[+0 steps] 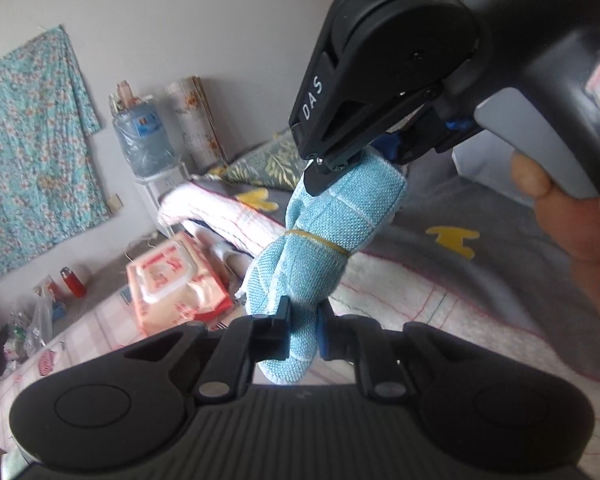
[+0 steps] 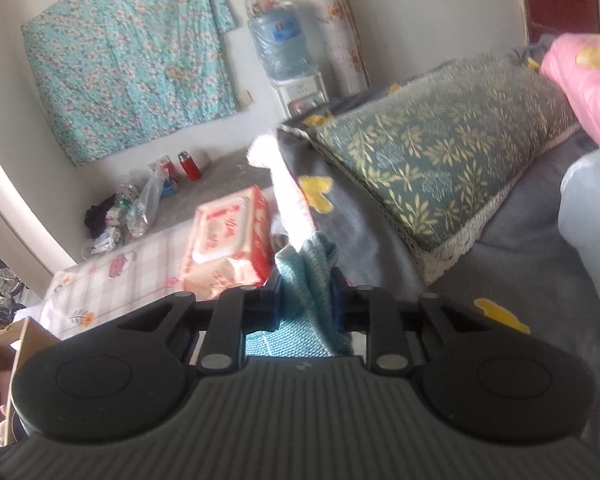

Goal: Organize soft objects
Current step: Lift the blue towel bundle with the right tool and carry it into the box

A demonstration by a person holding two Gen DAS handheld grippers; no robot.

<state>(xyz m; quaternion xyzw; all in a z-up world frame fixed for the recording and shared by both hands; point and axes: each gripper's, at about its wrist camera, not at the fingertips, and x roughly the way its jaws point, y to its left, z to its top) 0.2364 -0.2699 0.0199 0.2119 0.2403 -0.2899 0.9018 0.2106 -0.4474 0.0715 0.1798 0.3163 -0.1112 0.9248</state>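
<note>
Left hand-held gripper is pinched on the lower end of a blue knitted towel, while the right hand-held gripper clamps the upper end, so the bundle hangs stretched between the two, lifted clear of the bed. In the right wrist view the same cloth bulges between the pads, squeezed narrow there. A yellow rubber band cinches the roll near its middle, which keeps the folds from spilling open. It looks light and limp: no stiffness of its own, so it will sag and swing from whichever end holds it. The coarse weave should give the pads good friction, with little risk of slipping and nothing to break. Best holds seem to be the thick rolled ends, as now, or across the banded waist; a pinch on a loose single layer would likely just pull the fabric out of the roll. A wipes pack lies beyond on the bed.
</note>
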